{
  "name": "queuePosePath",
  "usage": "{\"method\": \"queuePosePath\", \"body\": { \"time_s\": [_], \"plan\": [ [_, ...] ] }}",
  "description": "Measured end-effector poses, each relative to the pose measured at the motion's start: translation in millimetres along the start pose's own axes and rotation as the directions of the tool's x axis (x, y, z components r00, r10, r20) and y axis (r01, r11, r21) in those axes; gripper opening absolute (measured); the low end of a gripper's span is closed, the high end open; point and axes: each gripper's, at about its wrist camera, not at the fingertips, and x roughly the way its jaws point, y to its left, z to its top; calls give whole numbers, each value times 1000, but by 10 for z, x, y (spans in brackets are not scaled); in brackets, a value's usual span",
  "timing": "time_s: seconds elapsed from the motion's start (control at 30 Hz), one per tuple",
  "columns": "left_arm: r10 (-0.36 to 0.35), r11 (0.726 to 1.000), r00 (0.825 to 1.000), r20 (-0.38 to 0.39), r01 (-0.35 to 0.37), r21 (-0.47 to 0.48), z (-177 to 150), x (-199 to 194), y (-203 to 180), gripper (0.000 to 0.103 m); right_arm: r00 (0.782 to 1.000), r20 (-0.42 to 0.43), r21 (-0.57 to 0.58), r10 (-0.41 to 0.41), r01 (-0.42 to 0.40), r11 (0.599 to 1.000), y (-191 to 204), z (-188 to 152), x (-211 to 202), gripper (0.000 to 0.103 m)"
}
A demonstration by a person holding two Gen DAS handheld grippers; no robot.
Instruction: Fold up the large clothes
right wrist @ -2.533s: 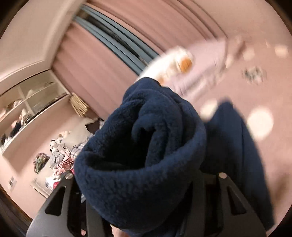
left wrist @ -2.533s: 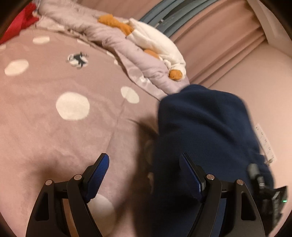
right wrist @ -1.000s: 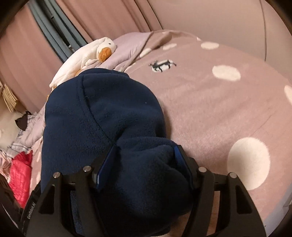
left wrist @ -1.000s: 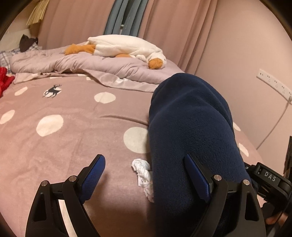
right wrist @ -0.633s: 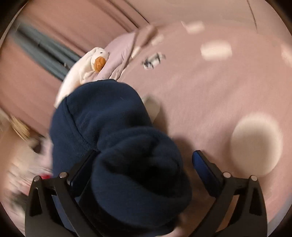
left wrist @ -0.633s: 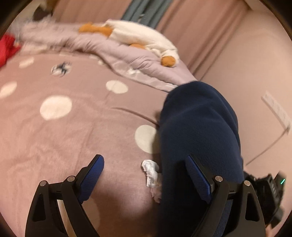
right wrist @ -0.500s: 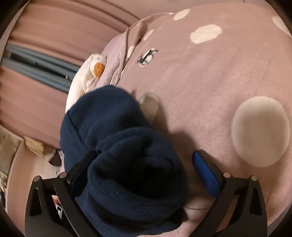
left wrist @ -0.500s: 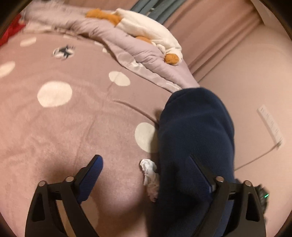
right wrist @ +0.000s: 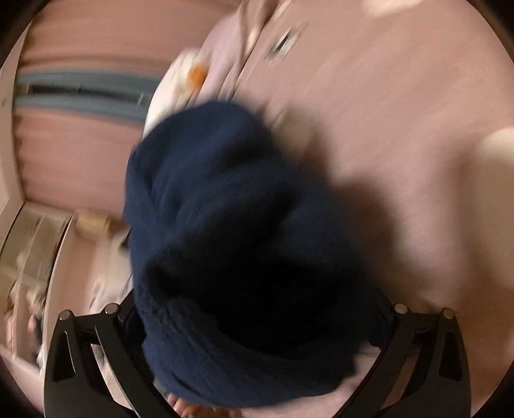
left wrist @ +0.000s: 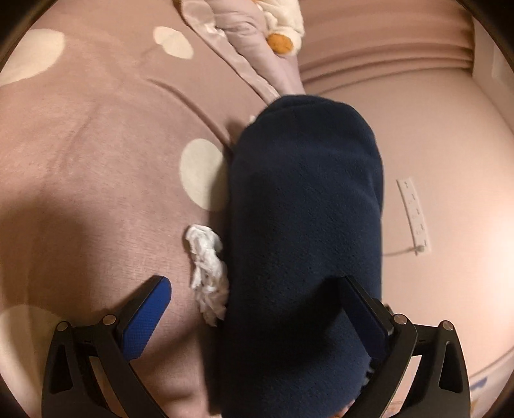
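The navy fleece garment [left wrist: 305,231] lies bunched in one long roll along the bed's right edge, on the pink dotted bedspread [left wrist: 96,160], with the wall close beside it and wide bare bedspread to its left. The left gripper [left wrist: 260,308] stands spread, its right finger against the fleece, its left finger over bare bedspread. One crumpled white tissue [left wrist: 207,267] touches the roll's left side. One plush goose [left wrist: 284,29] rests on the lilac quilt [left wrist: 253,54] beyond. The right gripper [right wrist: 253,308] is buried in blurred fleece; its state cannot be told.
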Motion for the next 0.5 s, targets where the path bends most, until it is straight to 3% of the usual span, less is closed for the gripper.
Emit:
{"method": "queuePosePath", "body": {
  "time_s": [0.03,0.17,0.3,0.5],
  "plan": [
    [-22,1000,1000,-12,22,3,-8,15,-10,102,999,-42,2,31,-31,1000,18,-13,72,103],
    [-175,984,979,-106,170,-57,-44,120,19,102,998,-62,3,5,-5,1000,65,-34,217,103],
    [-142,990,984,-106,143,0,-147,202,-74,102,998,-50,16,26,-25,1000,49,-95,207,103],
    [-160,984,983,-89,166,60,-292,333,-254,102,1000,-16,25,18,-18,1000,81,-220,215,102]
  ]
}}
